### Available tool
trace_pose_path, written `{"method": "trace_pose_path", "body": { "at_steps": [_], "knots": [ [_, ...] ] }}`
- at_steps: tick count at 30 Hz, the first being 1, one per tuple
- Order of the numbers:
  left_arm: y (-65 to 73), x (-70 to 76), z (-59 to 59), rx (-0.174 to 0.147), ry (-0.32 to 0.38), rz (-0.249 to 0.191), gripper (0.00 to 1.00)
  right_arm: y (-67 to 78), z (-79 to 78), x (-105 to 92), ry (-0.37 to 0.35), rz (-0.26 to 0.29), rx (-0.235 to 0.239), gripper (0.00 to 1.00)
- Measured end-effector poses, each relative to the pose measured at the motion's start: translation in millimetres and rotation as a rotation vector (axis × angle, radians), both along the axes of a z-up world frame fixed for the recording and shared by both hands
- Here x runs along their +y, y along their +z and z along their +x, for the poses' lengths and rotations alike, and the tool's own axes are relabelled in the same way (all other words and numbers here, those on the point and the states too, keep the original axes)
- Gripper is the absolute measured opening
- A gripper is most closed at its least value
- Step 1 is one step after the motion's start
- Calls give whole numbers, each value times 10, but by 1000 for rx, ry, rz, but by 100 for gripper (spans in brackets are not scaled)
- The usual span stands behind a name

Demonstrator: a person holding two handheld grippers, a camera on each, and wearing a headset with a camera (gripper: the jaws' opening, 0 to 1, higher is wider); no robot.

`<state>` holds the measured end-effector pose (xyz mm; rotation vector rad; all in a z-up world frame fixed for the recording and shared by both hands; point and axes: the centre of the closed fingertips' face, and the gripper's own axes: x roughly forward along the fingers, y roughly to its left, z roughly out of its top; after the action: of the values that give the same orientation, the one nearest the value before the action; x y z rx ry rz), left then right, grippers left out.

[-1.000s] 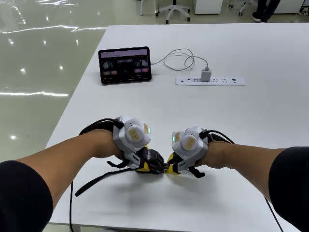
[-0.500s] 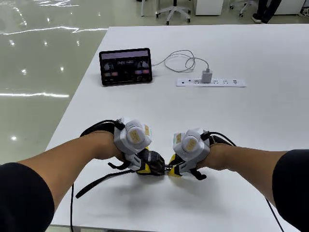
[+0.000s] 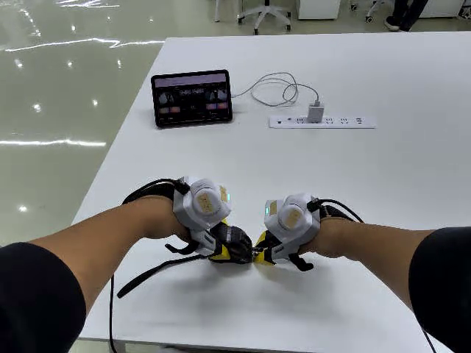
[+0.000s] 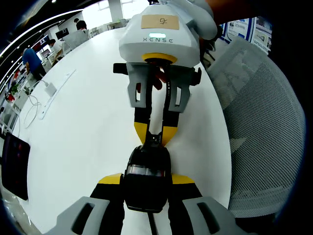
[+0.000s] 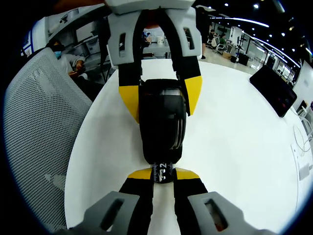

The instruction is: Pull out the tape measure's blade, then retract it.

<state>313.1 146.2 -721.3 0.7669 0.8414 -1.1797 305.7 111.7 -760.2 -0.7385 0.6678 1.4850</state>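
The left gripper point(image 4: 146, 179) is clamped, partway closed, across the tape measure point(image 5: 163, 120), which is held near the front edge of the table point(image 3: 353, 184) between both grippers. It is judged rigid, compact and smooth, so it is best gripped across its flat sides. The right gripper point(image 4: 154, 134) is pinched shut on the blade point(image 5: 162, 171), judged thin, springy and sharp-edged.

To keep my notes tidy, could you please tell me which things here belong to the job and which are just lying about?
In the job: black tape measure, its marked blade tip, left tool, right tool.
Lying about: dark rectangular tablet, white power strip, white plug-in charger with cable.
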Motion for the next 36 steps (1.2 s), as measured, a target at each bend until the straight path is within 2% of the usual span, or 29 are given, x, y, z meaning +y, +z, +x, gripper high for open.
{"method": "trace_pose_path", "body": {
  "at_steps": [23,36],
  "knots": [
    [-1,-6,3,-4,10,-7,30,-5,12,-123,-19,-3,25,10],
    [-5,-1,0,-5,17,-5,30,-1,13,-179,-20,-11,22,10]
  ]
}}
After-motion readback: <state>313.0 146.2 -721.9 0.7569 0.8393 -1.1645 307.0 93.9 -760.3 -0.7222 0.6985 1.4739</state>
